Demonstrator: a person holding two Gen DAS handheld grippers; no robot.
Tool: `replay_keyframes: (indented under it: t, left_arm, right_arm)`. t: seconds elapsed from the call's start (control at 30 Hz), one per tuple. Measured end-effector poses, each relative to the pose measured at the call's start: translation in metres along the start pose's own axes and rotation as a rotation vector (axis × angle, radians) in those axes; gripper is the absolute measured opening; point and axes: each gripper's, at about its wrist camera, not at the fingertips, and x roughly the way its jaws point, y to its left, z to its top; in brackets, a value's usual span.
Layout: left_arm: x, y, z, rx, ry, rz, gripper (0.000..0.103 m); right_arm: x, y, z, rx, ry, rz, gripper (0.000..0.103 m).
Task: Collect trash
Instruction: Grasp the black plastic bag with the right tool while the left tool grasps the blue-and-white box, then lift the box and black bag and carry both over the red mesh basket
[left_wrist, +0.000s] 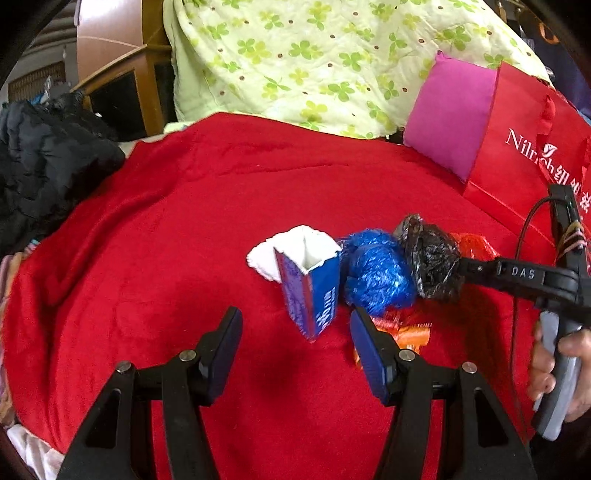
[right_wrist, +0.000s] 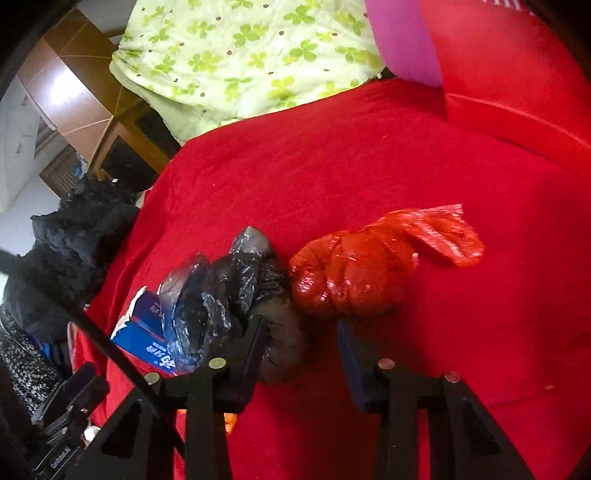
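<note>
The right claw (right_wrist: 301, 339) stands part open over the red blanket (right_wrist: 332, 166) of the bed, pinching nothing; its left finger (right_wrist: 255, 332) touches or nearly touches the near edge of the black plastic bag (right_wrist: 229, 288), while the right finger (right_wrist: 349, 350) sits just below the red plastic bag (right_wrist: 369, 266). From this claw the black bag lies at about eleven o'clock and the red one at about one o'clock, its long axis running across the view from nine to three, with a loose tail at the three o'clock end. The gap between the fingers points at the seam where the two bags meet, so I judge the coming move turns on shifting toward one bag or the other before closing.

The left claw (left_wrist: 295, 343) is also spread and empty, with the torn blue carton (left_wrist: 310, 284) straight ahead at twelve o'clock, standing roughly upright, its open mouth up. The blue plastic bag (left_wrist: 376, 273) lies at one o'clock, touching the carton and the black bag. An orange wrapper (left_wrist: 410, 332) peeks out behind its right finger (left_wrist: 364, 343). The left claw is nearer the carton.
</note>
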Motion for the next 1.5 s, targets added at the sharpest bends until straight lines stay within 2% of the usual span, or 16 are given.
replay_keyframes:
  t: [0.27,0.3,0.43,0.47,0.5,0.57,0.63,0.7,0.9,1.37,1.5]
  left_arm:
    - [0.032,-0.008,0.015,-0.065,0.037,-0.07,0.062]
    - [0.035,-0.009,0.016,-0.07,0.04,-0.073,0.062]
    - [0.047,-0.009,0.018,-0.091,0.059,-0.055,0.062]
    - [0.05,-0.007,0.018,-0.107,0.064,-0.053,0.062]
    - [0.053,-0.004,0.018,-0.123,0.071,-0.053,0.062]
    - [0.058,0.001,0.018,-0.153,0.083,-0.055,0.057]
    - [0.06,0.006,0.016,-0.176,0.089,-0.068,0.04]
    - [0.061,0.01,0.014,-0.199,0.094,-0.077,0.03]
    - [0.052,0.017,0.006,-0.221,0.076,-0.094,0.022]
    - [0.003,0.005,-0.011,-0.168,0.009,-0.077,0.02]
    - [-0.013,-0.006,-0.01,-0.15,-0.014,-0.095,0.019]
  right_arm:
    - [0.023,0.005,0.002,0.023,0.061,0.059,0.047]
    - [0.024,0.006,0.002,0.02,0.065,0.064,0.05]
    - [0.03,0.015,0.001,-0.019,0.053,0.051,0.051]
    - [0.031,0.018,0.001,-0.034,0.057,0.044,0.05]
    - [0.033,0.021,0.0,-0.042,0.057,0.041,0.039]
    - [0.036,0.03,-0.001,-0.074,0.048,0.018,0.036]
    - [0.032,0.037,-0.003,-0.111,0.027,0.002,0.033]
    - [0.029,0.042,-0.004,-0.12,0.02,0.004,0.032]
    - [0.003,0.042,-0.006,-0.141,-0.041,0.027,0.032]
    - [-0.058,0.037,-0.009,-0.162,-0.164,0.084,0.032]
    - [-0.079,0.035,-0.009,-0.166,-0.21,0.104,0.032]
